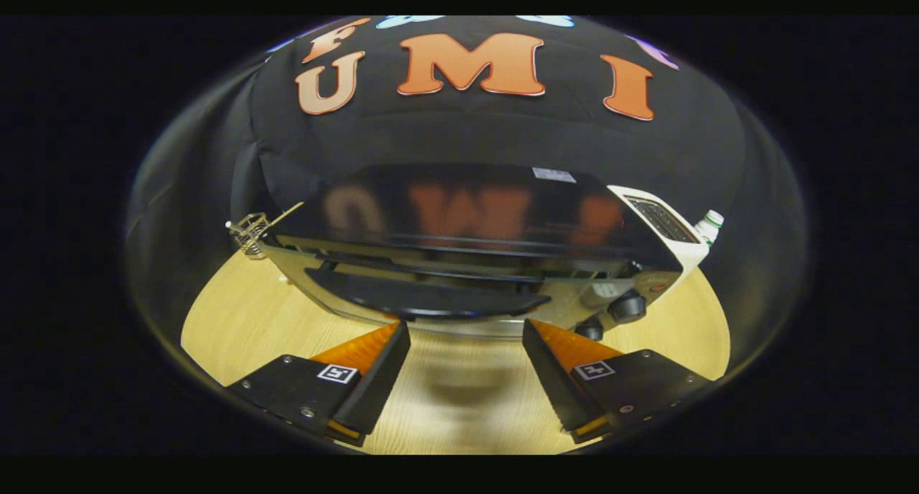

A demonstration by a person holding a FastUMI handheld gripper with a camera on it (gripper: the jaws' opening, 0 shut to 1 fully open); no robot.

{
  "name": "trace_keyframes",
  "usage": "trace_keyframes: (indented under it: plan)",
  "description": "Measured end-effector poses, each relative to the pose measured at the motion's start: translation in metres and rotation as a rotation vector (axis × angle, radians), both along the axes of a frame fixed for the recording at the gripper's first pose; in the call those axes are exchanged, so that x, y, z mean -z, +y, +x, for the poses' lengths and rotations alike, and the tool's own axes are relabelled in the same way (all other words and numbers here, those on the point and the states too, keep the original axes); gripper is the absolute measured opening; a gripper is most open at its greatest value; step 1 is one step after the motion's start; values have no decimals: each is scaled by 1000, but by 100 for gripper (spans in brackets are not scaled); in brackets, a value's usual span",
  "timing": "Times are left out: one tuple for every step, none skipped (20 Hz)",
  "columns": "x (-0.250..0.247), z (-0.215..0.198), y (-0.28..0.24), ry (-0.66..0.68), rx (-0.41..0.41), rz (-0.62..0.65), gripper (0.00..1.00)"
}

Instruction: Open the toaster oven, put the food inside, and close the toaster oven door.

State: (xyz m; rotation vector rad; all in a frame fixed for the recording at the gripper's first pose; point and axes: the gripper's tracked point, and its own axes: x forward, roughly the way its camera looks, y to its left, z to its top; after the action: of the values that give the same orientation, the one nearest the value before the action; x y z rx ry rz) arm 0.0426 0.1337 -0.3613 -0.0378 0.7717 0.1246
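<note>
The toaster oven (467,214) stands on the wooden table (237,314), just ahead of my fingers, and I look down on its glossy black top. Its glass door faces me, with a dark curved handle (423,299) along the front. The handle lies just beyond my fingertips, not touching them. I cannot tell whether the door is fully closed or slightly ajar. My gripper (465,330) is open, with only bare table between its fingers. Two dark knobs (627,306) sit on the oven's front, just beyond the right finger.
A small wire holder (249,232) with a stick in it stands on the table by the oven's left corner. A white bottle (710,225) stands behind the oven's white right side. Bare wooden table lies under and between the fingers.
</note>
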Motion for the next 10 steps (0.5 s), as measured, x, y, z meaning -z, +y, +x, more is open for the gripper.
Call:
trace_keyframes:
  plan:
    - [-3, 7, 2, -14, -4, -4, 93]
    - [-1, 10, 1, 1, 3, -11, 94]
    - [4, 5, 3, 28, 1, 4, 93]
    - [4, 5, 5, 27, -2, 5, 92]
    - [3, 5, 4, 15, -6, -9, 93]
    - [-3, 7, 6, -13, -17, -16, 92]
    - [-11, 7, 8, -37, -29, -17, 92]
    - [-19, 7, 10, -56, -37, -18, 92]
    - [-14, 0, 7, -39, -35, -14, 92]
    - [-19, -4, 6, -37, -30, 5, 92]
